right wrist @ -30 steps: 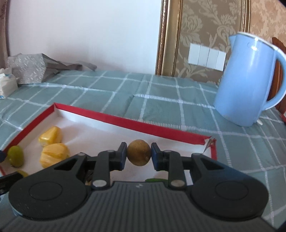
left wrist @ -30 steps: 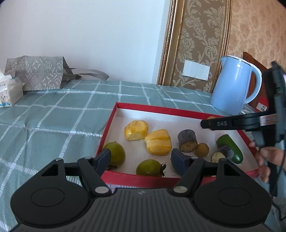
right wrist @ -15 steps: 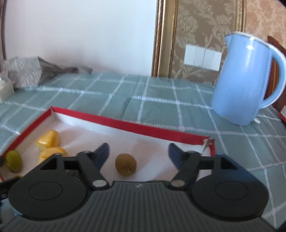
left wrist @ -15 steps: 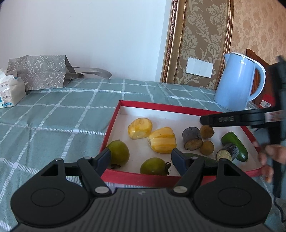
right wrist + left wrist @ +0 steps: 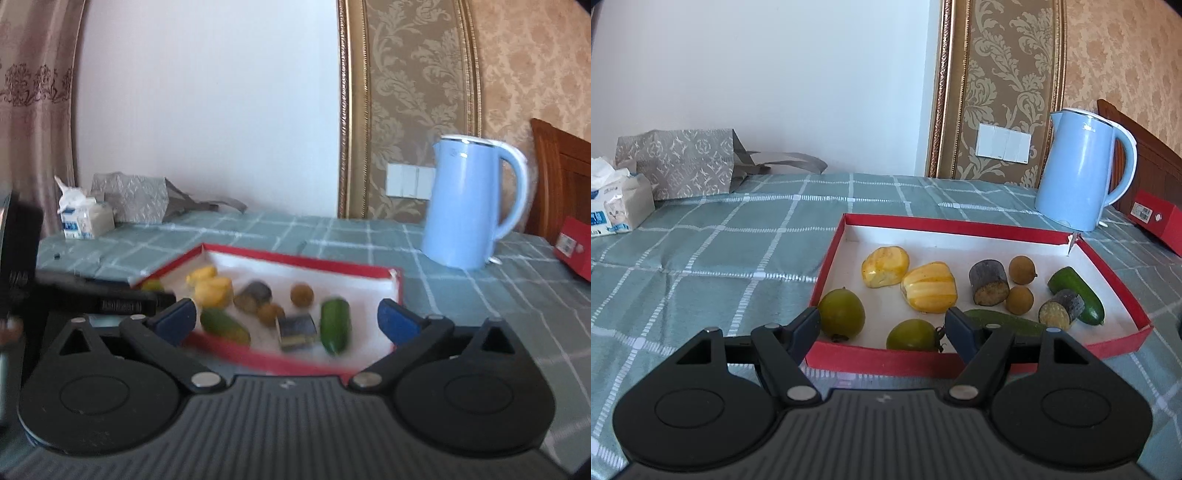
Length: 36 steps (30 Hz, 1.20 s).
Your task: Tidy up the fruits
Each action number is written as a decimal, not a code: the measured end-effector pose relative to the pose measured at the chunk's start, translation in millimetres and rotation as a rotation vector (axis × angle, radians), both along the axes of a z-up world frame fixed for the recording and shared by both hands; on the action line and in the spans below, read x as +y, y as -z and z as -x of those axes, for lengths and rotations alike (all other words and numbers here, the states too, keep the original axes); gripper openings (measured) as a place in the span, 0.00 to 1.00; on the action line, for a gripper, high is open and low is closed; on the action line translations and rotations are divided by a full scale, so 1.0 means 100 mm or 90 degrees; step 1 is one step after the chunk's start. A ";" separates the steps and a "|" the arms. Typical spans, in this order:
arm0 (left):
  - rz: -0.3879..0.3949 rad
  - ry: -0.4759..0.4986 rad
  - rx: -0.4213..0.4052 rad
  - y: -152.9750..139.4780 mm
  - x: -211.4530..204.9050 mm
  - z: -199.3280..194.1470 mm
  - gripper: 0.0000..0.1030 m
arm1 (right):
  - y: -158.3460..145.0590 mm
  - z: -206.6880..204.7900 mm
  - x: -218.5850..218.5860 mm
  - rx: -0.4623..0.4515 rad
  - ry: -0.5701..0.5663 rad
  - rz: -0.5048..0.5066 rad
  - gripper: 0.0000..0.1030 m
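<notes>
Resting in the red tray (image 5: 1108, 271): two round brown longans (image 5: 1022, 270), touching neither gripper.

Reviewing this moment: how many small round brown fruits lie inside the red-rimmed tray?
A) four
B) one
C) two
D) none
C: the left wrist view shows two small brown fruits lying on the white floor of the tray, beside the dark cut piece, and both grippers are open and empty.
</notes>
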<state>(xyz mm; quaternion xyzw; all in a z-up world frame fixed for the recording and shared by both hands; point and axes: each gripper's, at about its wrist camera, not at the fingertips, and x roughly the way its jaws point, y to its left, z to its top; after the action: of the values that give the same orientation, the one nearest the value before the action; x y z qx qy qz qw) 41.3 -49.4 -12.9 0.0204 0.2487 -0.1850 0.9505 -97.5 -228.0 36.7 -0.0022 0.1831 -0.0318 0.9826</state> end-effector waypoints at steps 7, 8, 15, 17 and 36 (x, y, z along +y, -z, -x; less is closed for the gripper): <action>-0.006 0.001 0.014 0.03 0.05 0.11 0.74 | 0.29 0.31 -0.18 0.042 0.056 0.017 1.00; -0.007 -0.005 0.009 0.02 0.06 0.12 0.74 | 0.31 0.33 -0.23 0.041 0.062 0.008 1.00; -0.003 -0.018 0.018 0.06 0.13 0.22 0.74 | 0.46 0.27 -0.48 0.068 0.118 -0.048 1.00; -0.007 -0.023 0.015 0.06 0.13 0.23 0.74 | 0.49 0.24 -0.51 0.078 0.115 -0.065 1.00; -0.033 -0.029 0.036 0.13 0.05 0.18 0.74 | 0.58 0.02 -0.55 0.096 0.128 -0.090 1.00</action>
<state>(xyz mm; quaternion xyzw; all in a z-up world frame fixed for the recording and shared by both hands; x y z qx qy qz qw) 23.1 -44.2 -25.5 0.0337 0.2806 -0.1572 0.9463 -99.7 -282.7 -21.6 0.0832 0.2575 -0.1171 0.9556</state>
